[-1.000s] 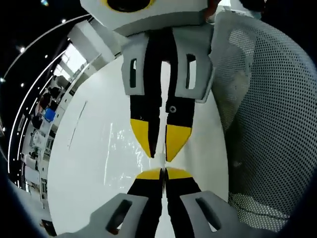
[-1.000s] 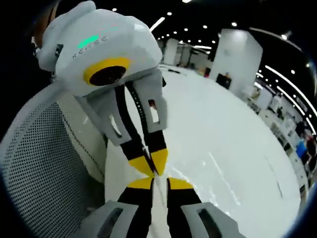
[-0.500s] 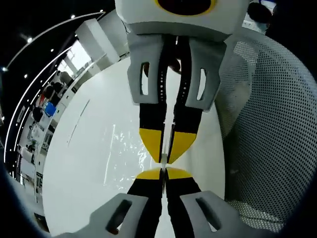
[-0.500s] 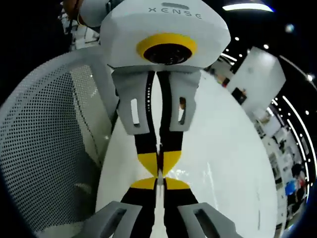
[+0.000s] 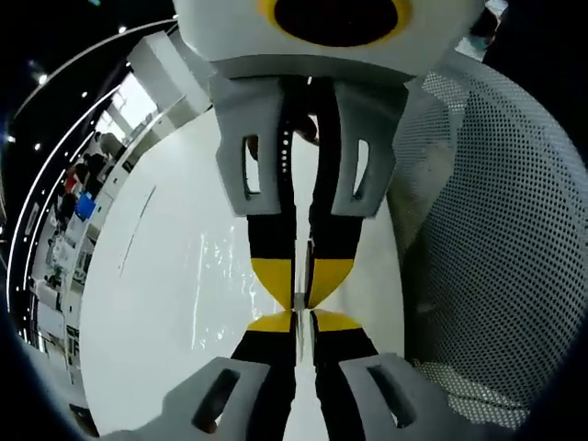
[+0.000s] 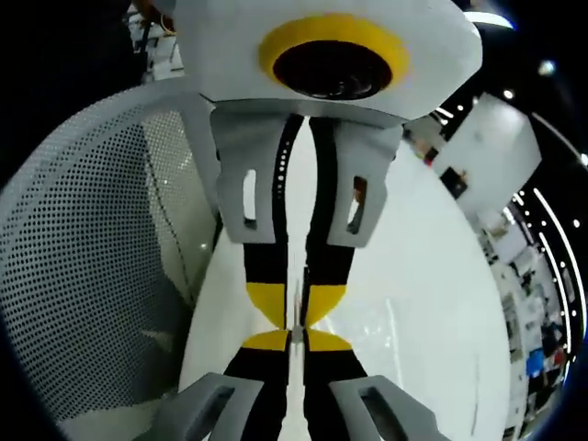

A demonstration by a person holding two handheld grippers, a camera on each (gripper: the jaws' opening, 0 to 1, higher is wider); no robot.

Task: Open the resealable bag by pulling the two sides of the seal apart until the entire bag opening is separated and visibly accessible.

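Left gripper view, nearest first: the left gripper (image 5: 301,319) rises from the bottom with its yellow-tipped jaws pressed together on a thin edge of the clear resealable bag (image 5: 220,276). Tip to tip with it, the right gripper (image 5: 303,287) comes down from the top, its jaws likewise closed on that edge, so the two pairs of yellow tips nearly touch. The bag's glossy, wrinkled film spreads to the left of the tips over the white table (image 5: 138,303). A perforated white chair back (image 5: 496,239) curves along the right side. Farther off, a hall with ceiling lights shows at the left edge.

Right gripper view: the right gripper (image 6: 296,341) pinches the same thin strip of the bag (image 6: 386,323) at the bottom, and the left gripper (image 6: 296,308) meets it from above, jaws shut on the strip. Faint creased film lies to the right on the table (image 6: 432,276). The chair back (image 6: 92,257) fills the left side. Whether the seal has parted cannot be told.
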